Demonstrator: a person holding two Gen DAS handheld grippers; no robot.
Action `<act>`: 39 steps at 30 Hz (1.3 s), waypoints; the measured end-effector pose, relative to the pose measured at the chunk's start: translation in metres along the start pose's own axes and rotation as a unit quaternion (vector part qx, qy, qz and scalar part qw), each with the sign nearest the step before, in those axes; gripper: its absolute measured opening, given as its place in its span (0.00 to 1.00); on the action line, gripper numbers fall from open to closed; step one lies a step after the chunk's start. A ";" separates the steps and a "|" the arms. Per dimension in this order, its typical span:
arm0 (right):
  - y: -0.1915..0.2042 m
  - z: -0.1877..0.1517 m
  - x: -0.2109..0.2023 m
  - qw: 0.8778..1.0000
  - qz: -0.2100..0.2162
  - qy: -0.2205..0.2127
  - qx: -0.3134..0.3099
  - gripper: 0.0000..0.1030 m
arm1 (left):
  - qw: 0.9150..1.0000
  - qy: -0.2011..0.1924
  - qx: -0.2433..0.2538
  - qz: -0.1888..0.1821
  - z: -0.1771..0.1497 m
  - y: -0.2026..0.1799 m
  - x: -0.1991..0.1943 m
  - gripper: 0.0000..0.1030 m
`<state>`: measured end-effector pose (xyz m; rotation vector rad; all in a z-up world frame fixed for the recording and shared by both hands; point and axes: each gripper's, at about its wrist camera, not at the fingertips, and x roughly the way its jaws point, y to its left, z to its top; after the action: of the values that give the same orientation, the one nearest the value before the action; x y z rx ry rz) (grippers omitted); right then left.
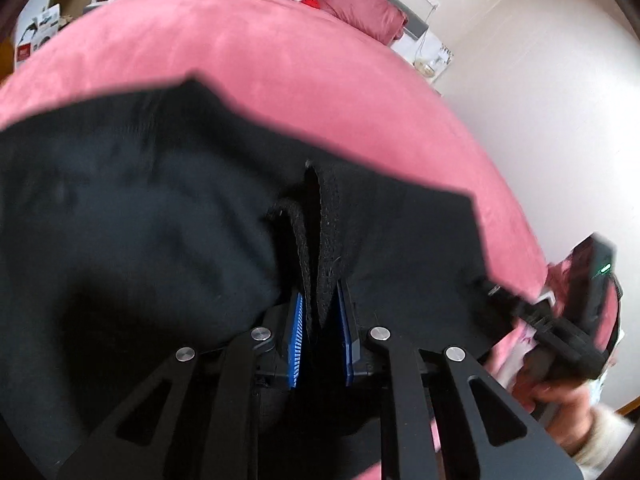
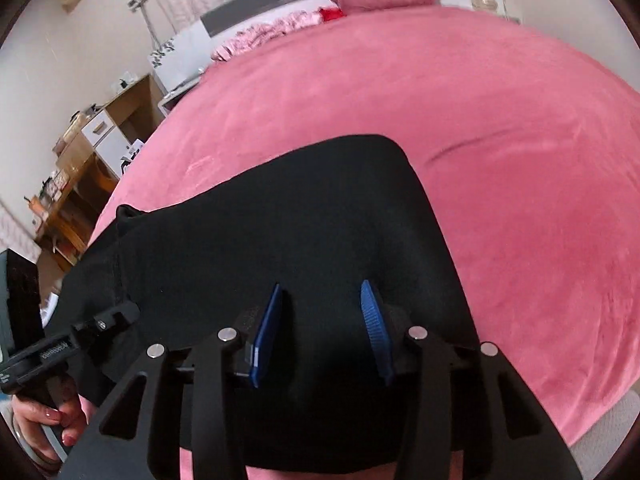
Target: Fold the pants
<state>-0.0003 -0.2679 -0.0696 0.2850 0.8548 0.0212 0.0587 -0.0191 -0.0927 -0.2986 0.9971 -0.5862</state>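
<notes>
Left tool (image 1: 320,312) pinching black soft fabric pants (image 1: 140,220) on pink velvety bed cover (image 1: 280,64); right tool (image 2: 322,320) spread.

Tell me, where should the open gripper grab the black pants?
Probably the rounded far edge of the black pants, coming in low from the near side. The right hand-held gripper is open above flat cloth, which offers no fold to pinch; an edge does. The left hand-held gripper already pinches a bunched fold.
</notes>
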 end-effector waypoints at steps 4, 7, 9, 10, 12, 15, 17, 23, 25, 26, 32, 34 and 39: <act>0.004 0.003 -0.006 1.000 0.000 -0.012 -0.011 0.50 | 0.999 -0.019 0.026 0.015 0.002 -0.014 -0.008 0.20; -0.002 0.009 -0.023 0.999 0.014 -0.043 0.020 0.55 | 0.999 -0.038 0.008 0.031 0.003 -0.009 -0.020 0.50; -0.004 0.016 -0.030 0.997 0.015 -0.065 0.026 0.55 | 0.996 -0.082 -0.006 0.042 0.009 0.001 -0.041 0.58; -0.004 0.023 -0.030 0.997 0.012 -0.070 0.022 0.55 | 0.994 -0.100 -0.007 0.047 0.009 0.000 -0.046 0.58; -0.002 0.034 -0.024 0.998 0.002 -0.067 0.012 0.54 | 0.990 -0.134 0.001 0.053 0.017 -0.007 -0.056 0.58; -0.003 0.047 -0.004 0.999 -0.010 -0.038 0.008 0.49 | 0.986 -0.155 0.050 0.048 0.029 -0.033 -0.056 0.67; -0.011 0.051 0.003 0.999 -0.001 -0.033 0.030 0.48 | 0.985 -0.137 0.095 0.048 0.040 -0.057 -0.037 0.67; -0.029 0.045 0.008 0.999 0.010 -0.024 0.047 0.48 | 0.986 -0.052 0.136 0.080 0.047 -0.073 0.030 0.67; -0.032 0.039 0.008 0.998 0.014 -0.027 0.047 0.48 | 0.989 -0.046 0.118 0.077 0.041 -0.062 0.038 0.67; -0.033 0.037 0.012 0.998 0.012 -0.029 0.045 0.48 | 0.987 -0.055 0.129 0.077 0.037 -0.062 0.037 0.67; -0.029 0.027 0.014 0.998 -0.007 -0.060 0.016 0.49 | 0.974 -0.071 0.194 0.096 0.015 -0.073 0.035 0.68; -0.030 0.023 0.012 0.997 -0.002 -0.073 0.014 0.50 | 0.973 -0.075 0.195 0.095 0.015 -0.072 0.037 0.68; -0.035 0.013 -0.002 0.996 0.012 -0.083 0.028 0.54 | 0.974 -0.074 0.192 0.090 0.014 -0.066 0.035 0.69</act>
<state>0.0051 -0.3054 -0.0690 0.3456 0.6886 -0.0037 0.0636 -0.0935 -0.0774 0.0903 0.7381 -0.5678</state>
